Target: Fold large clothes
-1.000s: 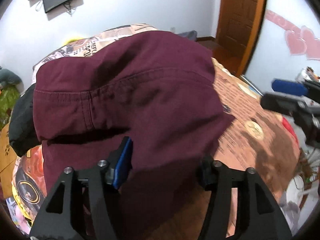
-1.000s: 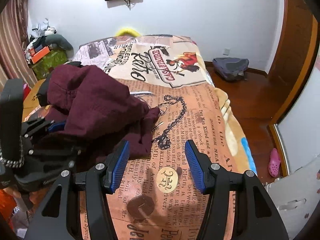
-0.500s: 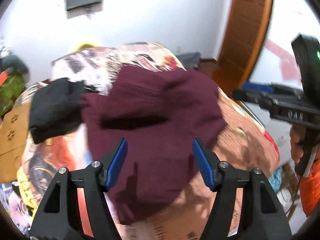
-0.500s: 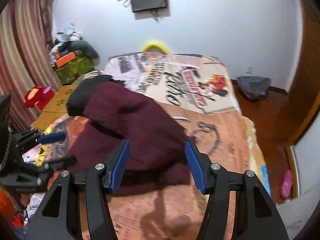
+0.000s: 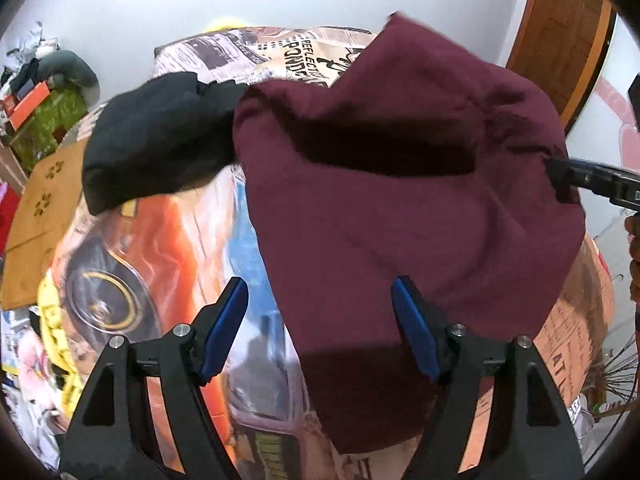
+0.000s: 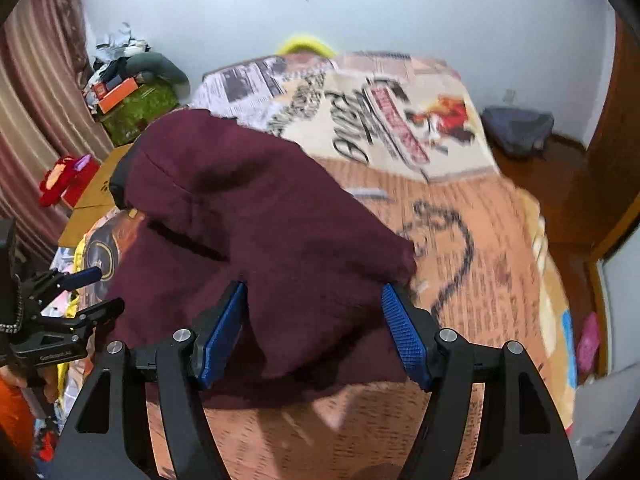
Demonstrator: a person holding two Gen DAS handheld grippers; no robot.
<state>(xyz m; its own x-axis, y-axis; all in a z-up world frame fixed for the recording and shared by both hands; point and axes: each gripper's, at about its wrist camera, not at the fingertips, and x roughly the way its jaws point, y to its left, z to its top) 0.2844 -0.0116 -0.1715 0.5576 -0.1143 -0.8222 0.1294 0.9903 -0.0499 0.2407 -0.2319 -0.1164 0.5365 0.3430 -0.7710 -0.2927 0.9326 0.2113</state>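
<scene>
A large maroon garment (image 5: pixel 400 184) lies bunched on the printed bedspread (image 5: pixel 160 232); it also shows in the right wrist view (image 6: pixel 256 224). My left gripper (image 5: pixel 320 320) is open, and the cloth's near edge lies between its blue pads. My right gripper (image 6: pixel 314 324) is open, with the cloth's near folds between its pads. The right gripper also shows at the garment's right edge in the left wrist view (image 5: pixel 588 178). The left gripper shows open at the left in the right wrist view (image 6: pixel 72 292).
A black garment (image 5: pixel 156 128) lies on the bed left of the maroon one. A cardboard piece (image 5: pixel 36 216) and cluttered boxes (image 6: pixel 124 100) stand at the bed's left. A wooden door (image 5: pixel 568 20) is at the right. A dark bag (image 6: pixel 516 128) lies on the floor.
The left gripper let go of the maroon cloth and opened. Both grippers pulled back and up, and the garment settled on the bed. The right gripper now straddles the cloth's near folds.
</scene>
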